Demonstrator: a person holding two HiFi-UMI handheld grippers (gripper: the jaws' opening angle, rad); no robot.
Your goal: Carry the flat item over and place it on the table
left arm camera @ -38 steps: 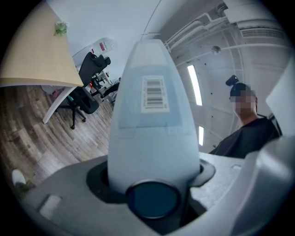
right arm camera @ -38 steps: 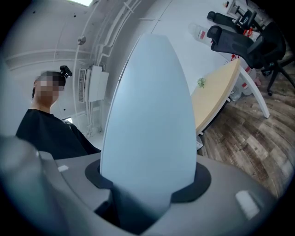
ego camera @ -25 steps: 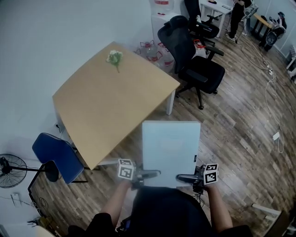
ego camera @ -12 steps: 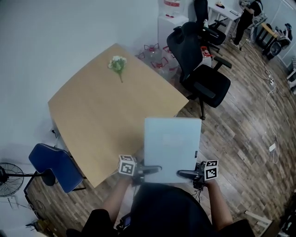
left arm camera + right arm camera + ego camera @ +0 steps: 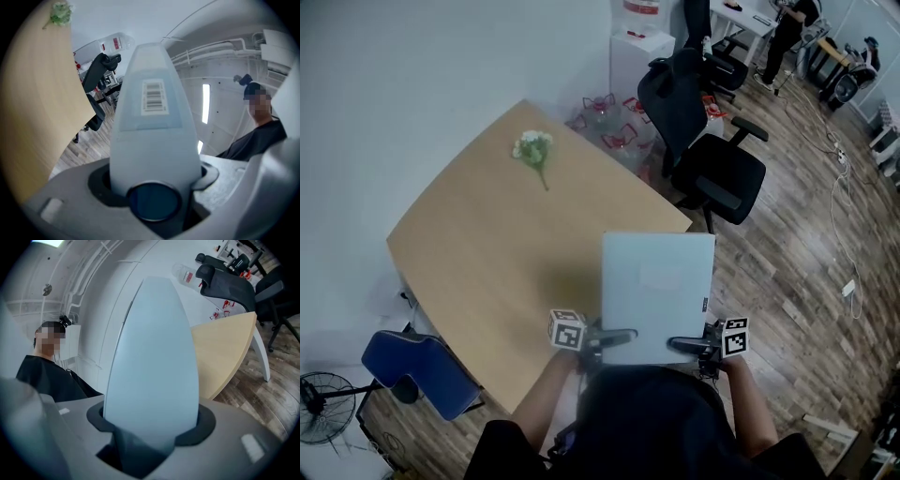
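Ahead of you the flat panel [image 5: 658,291] overlaps the table's [image 5: 487,244] near right edge, with your left gripper [image 5: 617,337] at its near left corner and your right gripper [image 5: 682,344] at its near right. 1 flower sprig [image 5: 532,150] lies on the table's far side, and 1 office chair [image 5: 712,159] stands beyond, to the right.

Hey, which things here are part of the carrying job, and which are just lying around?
In the job: flat pale box, held by left gripper and right gripper; wooden table.
Lying about: flower sprig, black office chair, blue chair, fan, water jugs.
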